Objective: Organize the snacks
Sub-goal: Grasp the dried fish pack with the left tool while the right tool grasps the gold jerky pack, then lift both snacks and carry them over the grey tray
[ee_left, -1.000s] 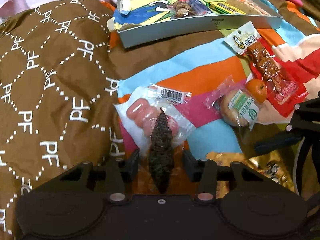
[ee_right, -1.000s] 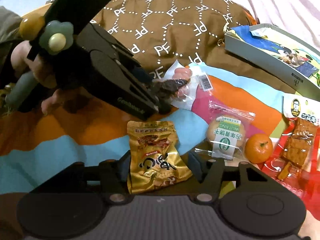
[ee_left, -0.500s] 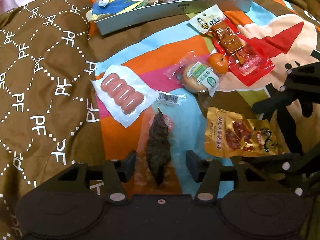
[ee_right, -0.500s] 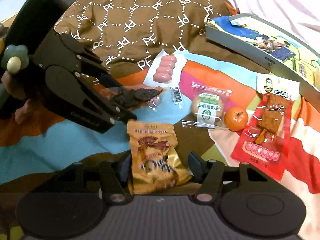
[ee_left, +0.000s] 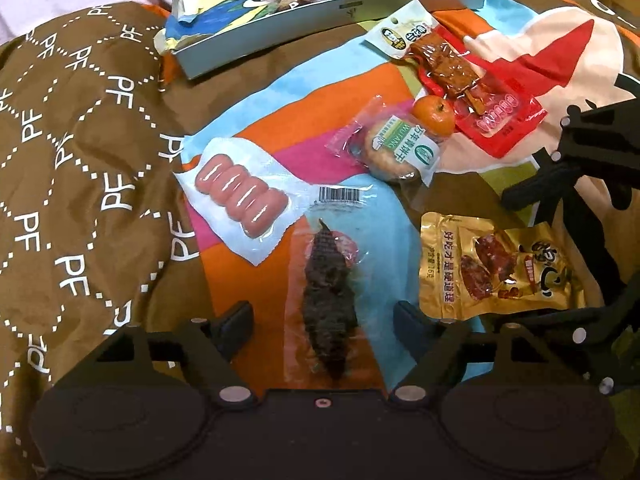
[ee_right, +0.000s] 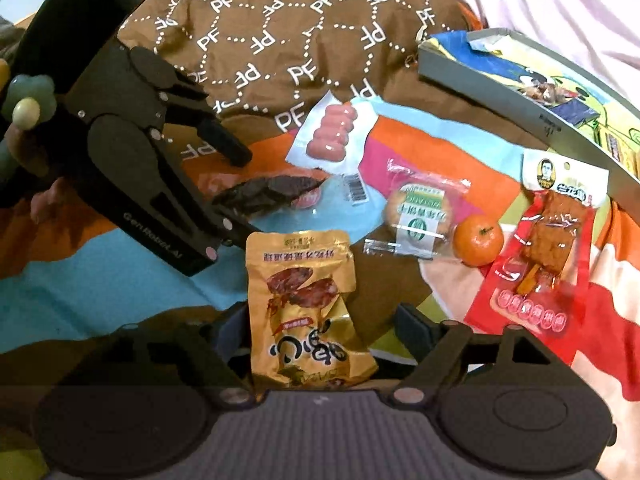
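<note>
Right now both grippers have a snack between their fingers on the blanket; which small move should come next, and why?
Probably lift both grippers clear. The left gripper is opening around the dark dried snack and the right gripper around the gold pouch; neither pad presses its pack, and both packs lie on the blanket, outside the tray.

2 close wrist views angled down at the bedspread [ee_left: 360, 92] (shared: gold snack pouch [ee_right: 304, 300])
</note>
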### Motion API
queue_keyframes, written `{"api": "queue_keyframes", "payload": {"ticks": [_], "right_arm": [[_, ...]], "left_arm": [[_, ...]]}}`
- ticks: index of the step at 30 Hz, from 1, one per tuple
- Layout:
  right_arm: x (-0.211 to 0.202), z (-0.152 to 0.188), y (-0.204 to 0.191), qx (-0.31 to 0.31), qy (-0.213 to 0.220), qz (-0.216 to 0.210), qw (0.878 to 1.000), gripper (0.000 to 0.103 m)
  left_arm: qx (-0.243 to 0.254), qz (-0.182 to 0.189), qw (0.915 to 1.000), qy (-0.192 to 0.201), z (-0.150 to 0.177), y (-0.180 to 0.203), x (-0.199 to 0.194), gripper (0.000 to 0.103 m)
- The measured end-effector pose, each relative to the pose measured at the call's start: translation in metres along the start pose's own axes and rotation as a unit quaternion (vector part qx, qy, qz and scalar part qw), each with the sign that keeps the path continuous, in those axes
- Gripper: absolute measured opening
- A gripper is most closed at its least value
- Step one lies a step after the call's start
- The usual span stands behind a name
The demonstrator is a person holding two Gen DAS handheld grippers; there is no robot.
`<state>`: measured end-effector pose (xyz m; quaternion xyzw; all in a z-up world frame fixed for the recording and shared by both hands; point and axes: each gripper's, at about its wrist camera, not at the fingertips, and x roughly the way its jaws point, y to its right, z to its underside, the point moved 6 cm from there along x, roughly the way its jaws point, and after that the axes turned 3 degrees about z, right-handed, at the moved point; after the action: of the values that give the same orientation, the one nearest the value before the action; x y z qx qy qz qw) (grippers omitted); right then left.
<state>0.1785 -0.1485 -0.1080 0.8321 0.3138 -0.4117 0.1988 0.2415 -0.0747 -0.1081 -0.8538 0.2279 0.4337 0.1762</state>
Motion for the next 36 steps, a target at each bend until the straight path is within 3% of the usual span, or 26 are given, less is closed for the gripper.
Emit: {"api": "queue_keyframes", "payload": {"ticks": [3,6,8,15,22,29,36], "right_arm": [[-0.002,0.0,0.0,0.013,-0.005,0.011,1.0,0.07],[-0.003,-0.003,-0.003,0.023,-0.001,0.014,1.0,0.057],[-0.004,-0.004,-0.005,0.017,0.001,0.02,1.0,0.055],[-0.006,-0.005,-0.003,0.014,0.007,0.028,0.999,0.052],[-0.008,-0.005,-0.008,-0.039,0.024,0.091,0.995,0.051],[-0.013,-0.007,0.001,-0.076,0.051,0.17,0.981,0.05],[-0.018,-0.008,0.02,-0.047,0.062,0.194,0.978,0.05]], "left_arm": [[0.003,0.005,1.0,0.003,0.001,0.001,0.001,0.074],[0.002,0.021,0.9998,0.003,0.001,0.004,0.0,0.059],[0.007,0.028,0.9996,0.0,-0.001,0.006,0.0,0.049],[-0.025,0.038,0.9989,0.006,-0.003,0.003,-0.002,0.048],[-0.05,0.029,0.9972,0.048,-0.006,0.006,-0.011,0.048],[-0.087,0.004,0.9916,0.096,-0.024,0.009,-0.021,0.048],[-0.064,-0.013,0.9969,0.043,-0.023,0.019,-0.003,0.048]]}}
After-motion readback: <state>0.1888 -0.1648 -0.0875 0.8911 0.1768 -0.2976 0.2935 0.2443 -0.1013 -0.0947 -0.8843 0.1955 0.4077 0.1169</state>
